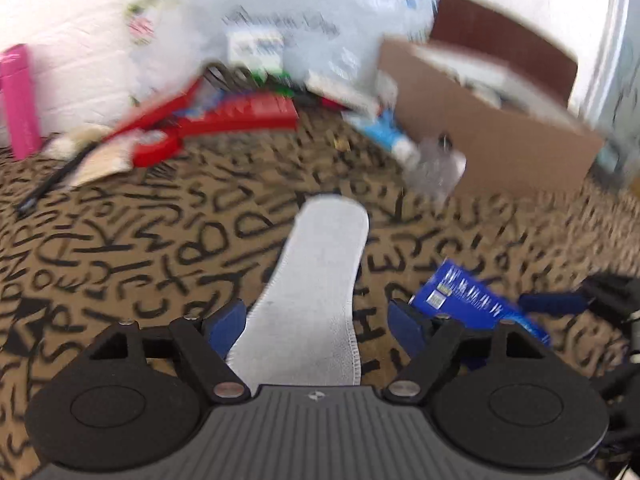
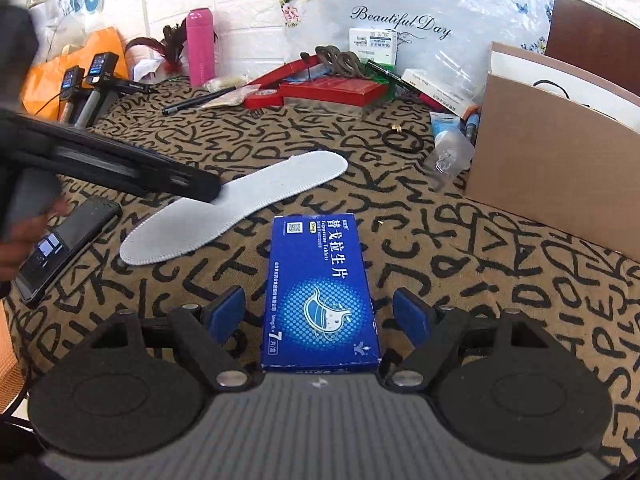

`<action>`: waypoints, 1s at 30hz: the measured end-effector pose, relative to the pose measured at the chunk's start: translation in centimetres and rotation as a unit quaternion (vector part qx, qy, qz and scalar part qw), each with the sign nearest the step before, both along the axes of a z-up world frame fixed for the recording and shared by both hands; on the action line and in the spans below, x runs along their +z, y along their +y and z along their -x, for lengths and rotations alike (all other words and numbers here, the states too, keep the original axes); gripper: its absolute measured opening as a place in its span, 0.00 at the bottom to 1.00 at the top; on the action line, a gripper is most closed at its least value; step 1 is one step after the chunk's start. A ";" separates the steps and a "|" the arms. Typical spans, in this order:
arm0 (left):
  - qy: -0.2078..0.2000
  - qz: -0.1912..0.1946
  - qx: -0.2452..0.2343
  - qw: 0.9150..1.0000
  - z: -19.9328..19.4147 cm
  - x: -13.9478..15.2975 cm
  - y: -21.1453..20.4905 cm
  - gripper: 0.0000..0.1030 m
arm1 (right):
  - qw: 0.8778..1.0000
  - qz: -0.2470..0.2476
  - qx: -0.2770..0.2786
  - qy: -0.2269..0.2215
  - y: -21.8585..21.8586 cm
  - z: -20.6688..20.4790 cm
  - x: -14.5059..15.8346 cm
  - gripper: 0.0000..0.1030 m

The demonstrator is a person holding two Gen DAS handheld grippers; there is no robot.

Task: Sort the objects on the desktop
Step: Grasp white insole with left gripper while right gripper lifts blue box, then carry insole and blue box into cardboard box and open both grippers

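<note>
A grey shoe insole (image 1: 320,280) lies flat on the letter-patterned tablecloth (image 1: 140,240). It runs lengthwise between the fingers of my left gripper (image 1: 316,320), which stands open, its blue pads clear of both edges. In the right wrist view the same insole (image 2: 240,200) lies left of centre, with the left gripper's black body (image 2: 120,164) over its middle. A blue medicine box (image 2: 320,292) lies flat between the blue pads of my right gripper (image 2: 318,310), which is open with a gap on each side. The left wrist view is blurred; the blue box (image 1: 464,300) shows at its right.
An open cardboard box (image 2: 560,160) stands at the right, a clear plastic hook (image 2: 448,156) beside it. Along the wall: a pink bottle (image 2: 199,46), a red box (image 2: 332,90), a pen (image 2: 200,100) and a printed plastic bag (image 2: 420,20). A phone (image 2: 68,248) lies at the left.
</note>
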State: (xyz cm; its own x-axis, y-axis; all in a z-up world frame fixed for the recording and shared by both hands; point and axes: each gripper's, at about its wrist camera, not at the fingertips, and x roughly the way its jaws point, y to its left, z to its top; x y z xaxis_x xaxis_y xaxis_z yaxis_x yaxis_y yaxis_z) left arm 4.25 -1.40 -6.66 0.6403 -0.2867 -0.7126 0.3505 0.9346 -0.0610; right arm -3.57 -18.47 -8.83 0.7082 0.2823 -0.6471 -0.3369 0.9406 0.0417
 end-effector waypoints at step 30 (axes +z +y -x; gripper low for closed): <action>-0.074 0.050 -0.029 0.996 1.3 6.1 -2.4 0.61 | 0.998 -0.033 -0.034 -0.049 -2.1 0.7 4.5 0.53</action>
